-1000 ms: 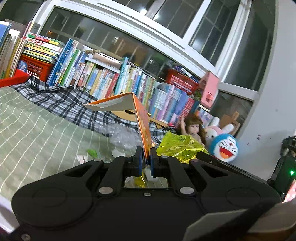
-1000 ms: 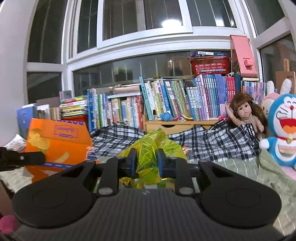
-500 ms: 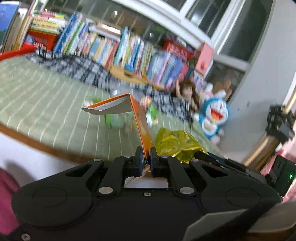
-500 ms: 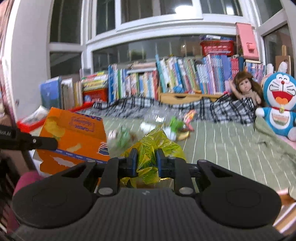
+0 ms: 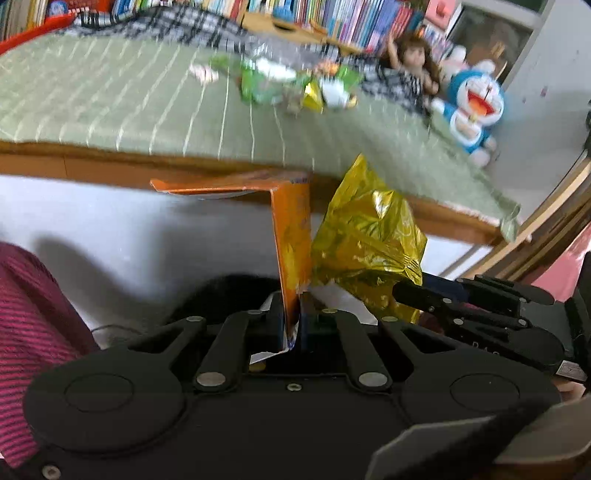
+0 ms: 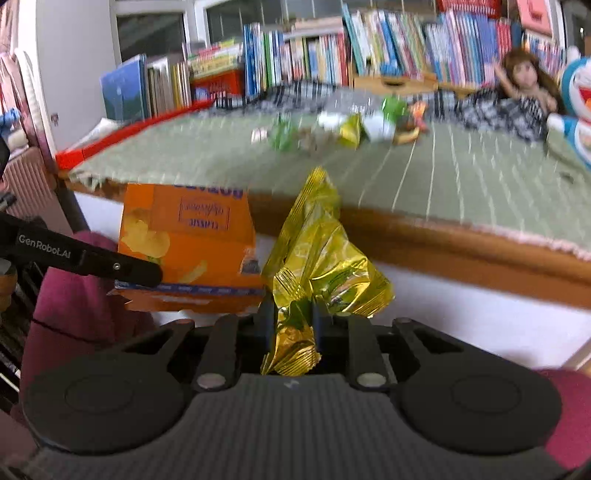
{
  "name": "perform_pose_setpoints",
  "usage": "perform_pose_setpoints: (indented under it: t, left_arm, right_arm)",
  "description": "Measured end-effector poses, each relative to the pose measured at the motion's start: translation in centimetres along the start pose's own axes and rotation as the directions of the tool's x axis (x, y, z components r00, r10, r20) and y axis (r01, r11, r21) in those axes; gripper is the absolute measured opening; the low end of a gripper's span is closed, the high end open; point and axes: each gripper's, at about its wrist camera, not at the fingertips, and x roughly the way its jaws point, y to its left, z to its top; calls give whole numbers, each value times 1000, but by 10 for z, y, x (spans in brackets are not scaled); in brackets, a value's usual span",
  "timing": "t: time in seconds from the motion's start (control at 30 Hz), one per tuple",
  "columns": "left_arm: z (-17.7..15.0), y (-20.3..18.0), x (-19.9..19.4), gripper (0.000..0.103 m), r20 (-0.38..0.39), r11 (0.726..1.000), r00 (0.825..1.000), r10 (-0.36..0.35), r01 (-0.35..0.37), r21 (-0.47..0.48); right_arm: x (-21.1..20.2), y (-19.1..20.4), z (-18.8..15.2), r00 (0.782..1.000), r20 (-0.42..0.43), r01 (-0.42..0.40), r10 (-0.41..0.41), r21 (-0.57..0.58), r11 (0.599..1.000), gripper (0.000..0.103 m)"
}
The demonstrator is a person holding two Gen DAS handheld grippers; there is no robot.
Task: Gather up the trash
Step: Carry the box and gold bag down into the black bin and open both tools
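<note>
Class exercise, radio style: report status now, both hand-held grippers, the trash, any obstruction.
Left hand-held gripper shut on orange box. Right hand-held gripper shut on yellow foil bag. More wrappers on green mat. No obstruction seen.

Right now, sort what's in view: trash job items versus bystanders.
Job: orange box in left gripper; yellow foil bag in right gripper; wrappers on bed.
Bystanders: books, doll, blue plush, plaid blanket.

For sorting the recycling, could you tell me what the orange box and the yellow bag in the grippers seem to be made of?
The orange box looks like thin printed cardboard with a matt finish: flat panels, crisp folds, a torn pale edge. The yellow bag looks like metallised plastic film, glossy and crinkled, with sharp mirror-like highlights; it could be foil-lined.
</note>
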Motion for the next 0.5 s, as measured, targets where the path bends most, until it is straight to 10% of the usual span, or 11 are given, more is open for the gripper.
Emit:
perform_pose_setpoints:
  t: [0.5]
  left_arm:
    - [-23,5,62,7,-183,1000,983,22,-21,10]
  right_arm:
    - [41,-8,-34,982,-188,21,-3,95,995,23]
